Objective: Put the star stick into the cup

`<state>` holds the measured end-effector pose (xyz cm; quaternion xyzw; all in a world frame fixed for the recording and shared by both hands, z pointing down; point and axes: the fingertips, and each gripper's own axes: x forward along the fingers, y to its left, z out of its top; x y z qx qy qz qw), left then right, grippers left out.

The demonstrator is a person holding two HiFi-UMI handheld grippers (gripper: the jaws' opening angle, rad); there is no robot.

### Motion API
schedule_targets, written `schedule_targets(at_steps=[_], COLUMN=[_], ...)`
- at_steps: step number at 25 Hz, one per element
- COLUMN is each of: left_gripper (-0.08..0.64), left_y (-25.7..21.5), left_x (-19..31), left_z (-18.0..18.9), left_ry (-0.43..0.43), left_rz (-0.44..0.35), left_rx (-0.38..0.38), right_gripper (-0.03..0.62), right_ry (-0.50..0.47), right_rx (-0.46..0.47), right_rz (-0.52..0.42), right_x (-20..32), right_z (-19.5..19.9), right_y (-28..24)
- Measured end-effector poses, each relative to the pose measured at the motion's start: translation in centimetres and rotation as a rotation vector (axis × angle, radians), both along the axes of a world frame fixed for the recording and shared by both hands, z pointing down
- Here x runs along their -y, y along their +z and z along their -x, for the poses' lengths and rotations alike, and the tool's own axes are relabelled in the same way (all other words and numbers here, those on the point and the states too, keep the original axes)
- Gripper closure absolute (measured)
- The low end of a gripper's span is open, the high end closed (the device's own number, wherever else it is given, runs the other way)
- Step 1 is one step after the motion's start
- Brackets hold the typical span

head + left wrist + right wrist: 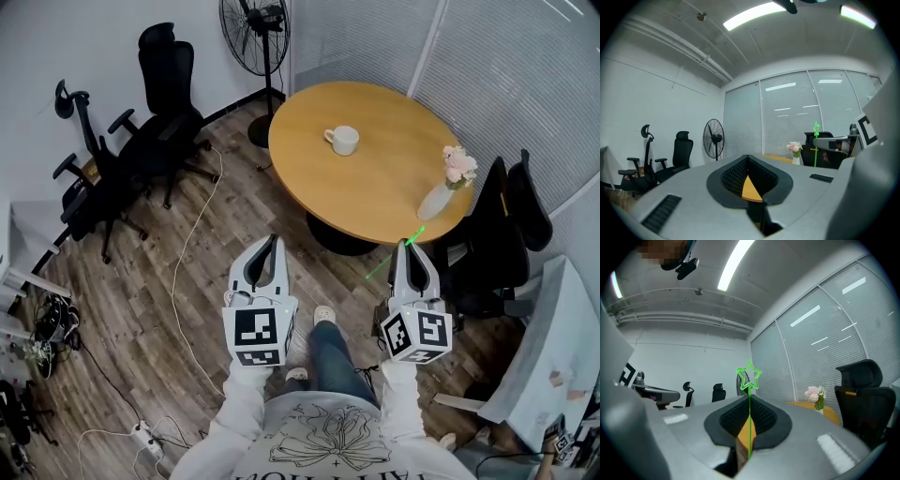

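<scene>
A thin green star stick point(749, 380) stands up between the shut jaws of my right gripper point(748, 405), its star head above the jaw tips. In the head view the star stick point(415, 234) juts from the right gripper point(406, 246) near the round table's front edge, with a green streak trailing to its left. A white cup point(343, 140) sits on the round wooden table point(375, 192), well beyond both grippers. My left gripper point(272, 242) hovers over the floor, jaws shut with nothing in them. From the left gripper view point(747, 161) the star stick point(815, 140) shows at the right.
A vase of pink flowers point(450, 178) stands at the table's right edge. Black office chairs point(122, 150) line the left wall, another chair point(497, 234) sits right of the table, and a standing fan point(258, 37) is behind. Cables point(187, 253) run across the wooden floor.
</scene>
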<state>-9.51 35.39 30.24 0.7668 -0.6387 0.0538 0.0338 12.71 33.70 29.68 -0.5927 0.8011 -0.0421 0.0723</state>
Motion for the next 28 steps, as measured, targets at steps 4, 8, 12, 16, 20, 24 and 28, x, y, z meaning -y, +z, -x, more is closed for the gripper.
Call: schedule_targets(at_steps=[4, 8, 12, 16, 20, 24, 28], left_gripper=[0.554, 0.554, 0.554, 0.554, 0.554, 0.554, 0.554], left_y=[0.0, -0.2, -0.6, -0.8, -0.7, -0.4, 0.1], left_x=[4.6, 10.2, 15.8, 21.0, 25.2, 28.1, 30.3], left_z=[0.1, -0.2, -1.1, -2.1, -2.8, -3.5, -3.5], left_ry=[-0.011, -0.028, -0.050, -0.067, -0.078, -0.080, -0.083], left_rz=[-0.010, -0.014, -0.014, -0.015, -0.012, -0.001, 0.014], left_rx=[0.007, 0.012, 0.018, 0.022, 0.031, 0.033, 0.037], right_gripper=[0.578, 0.578, 0.578, 0.578, 0.578, 0.578, 0.578], right_ry=[-0.014, -0.024, -0.039, -0.053, -0.066, -0.075, -0.078], right_rx=[0.005, 0.012, 0.015, 0.017, 0.022, 0.034, 0.046], right_rz=[-0.005, -0.008, -0.008, -0.013, -0.024, -0.021, -0.007], right_x=[5.1, 11.1, 17.3, 22.9, 27.2, 30.4, 32.9], right_z=[0.0, -0.7, -1.4, -2.2, -2.9, -3.6, -3.8], right_y=[0.2, 0.2, 0.0, -0.4, -0.8, -0.6, -0.1])
